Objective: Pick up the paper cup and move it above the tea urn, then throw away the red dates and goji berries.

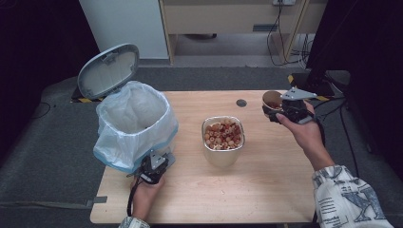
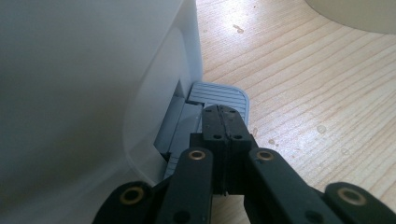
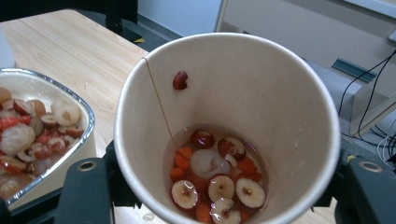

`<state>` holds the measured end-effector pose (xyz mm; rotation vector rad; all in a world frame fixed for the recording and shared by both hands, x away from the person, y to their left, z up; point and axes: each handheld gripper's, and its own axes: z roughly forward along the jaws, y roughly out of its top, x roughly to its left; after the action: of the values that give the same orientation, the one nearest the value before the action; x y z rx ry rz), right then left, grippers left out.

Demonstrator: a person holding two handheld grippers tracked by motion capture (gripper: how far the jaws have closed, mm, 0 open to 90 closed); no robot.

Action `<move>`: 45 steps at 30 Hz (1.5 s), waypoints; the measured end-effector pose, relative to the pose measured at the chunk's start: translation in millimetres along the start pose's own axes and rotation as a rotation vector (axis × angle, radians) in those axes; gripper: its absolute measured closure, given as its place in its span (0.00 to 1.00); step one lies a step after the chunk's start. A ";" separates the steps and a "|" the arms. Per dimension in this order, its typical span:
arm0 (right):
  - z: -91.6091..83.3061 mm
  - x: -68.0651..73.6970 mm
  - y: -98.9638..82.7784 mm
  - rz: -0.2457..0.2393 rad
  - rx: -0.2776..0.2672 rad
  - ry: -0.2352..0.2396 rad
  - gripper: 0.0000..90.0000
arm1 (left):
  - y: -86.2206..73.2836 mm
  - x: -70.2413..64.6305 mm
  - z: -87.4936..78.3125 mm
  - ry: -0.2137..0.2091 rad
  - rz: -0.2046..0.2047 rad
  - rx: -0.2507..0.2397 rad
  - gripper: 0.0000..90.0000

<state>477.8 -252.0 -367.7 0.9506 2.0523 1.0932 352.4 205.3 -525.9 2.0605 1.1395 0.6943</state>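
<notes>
On my left I have the left gripper (image 1: 153, 167) down at the foot of the white pedal bin (image 1: 135, 124), its jaws pressed together with nothing between them, their tips resting on the grey foot pedal (image 2: 218, 94) that juts from the bin's base onto the wooden surface (image 1: 266, 190). The bin's grey lid (image 1: 108, 70) stands tilted up and back, and its white liner bag (image 1: 114, 152) is folded over the rim. On my right, the right gripper (image 1: 285, 110) is raised over the far right part of the surface, clamped on a paper cup (image 3: 299, 116) with a jaw on each side of the wall. In the right gripper view I look straight into the cup: sliced red dates, orange bits and pale round pieces sit in a little liquid at the bottom (one red scrap is stuck high on the inner wall). A foil tray (image 1: 223, 152) of the same fruit mix stands near the middle of the surface, between bin and cup, touching neither.
</notes>
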 end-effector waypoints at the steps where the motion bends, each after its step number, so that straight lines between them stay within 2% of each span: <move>1: -0.3 0.1 2.0 -0.003 -0.001 0.006 0.36 | 0.0 0.1 0.0 0.000 0.000 0.000 0.99; 8: -3.4 0.5 14.1 -0.020 -0.018 0.006 0.36 | 0.1 -0.1 0.0 0.001 0.001 0.001 0.99; 13: -4.4 -0.7 26.1 -0.068 -0.020 0.000 0.36 | 0.1 -0.1 0.0 0.001 0.002 0.001 0.99; 16: -4.2 -3.6 32.5 -0.077 -0.018 -0.011 0.36 | 0.1 0.0 0.0 0.000 0.000 0.001 0.99; 21: -5.5 -4.0 43.1 -0.099 -0.043 0.008 0.36 | 0.0 0.2 0.1 -0.001 0.000 0.000 0.99; 24: -5.2 -5.0 45.0 -0.097 -0.044 0.012 0.36 | 0.1 0.0 0.1 0.000 0.001 0.001 0.99; 25: -5.1 -3.9 45.9 -0.110 -0.047 0.022 0.36 | 0.0 0.2 0.1 -0.001 0.000 0.001 0.99; 40: -3.7 -1.3 54.9 -0.123 -0.054 0.030 0.36 | -0.1 0.1 0.1 0.000 0.001 -0.001 0.99; 45: 0.1 8.9 61.1 -0.157 -0.060 0.057 0.36 | -0.1 -0.4 0.1 0.002 0.001 -0.001 0.99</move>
<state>491.5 -220.4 -316.5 0.7234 2.0888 1.1029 352.3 204.9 -526.1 2.0598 1.1391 0.6978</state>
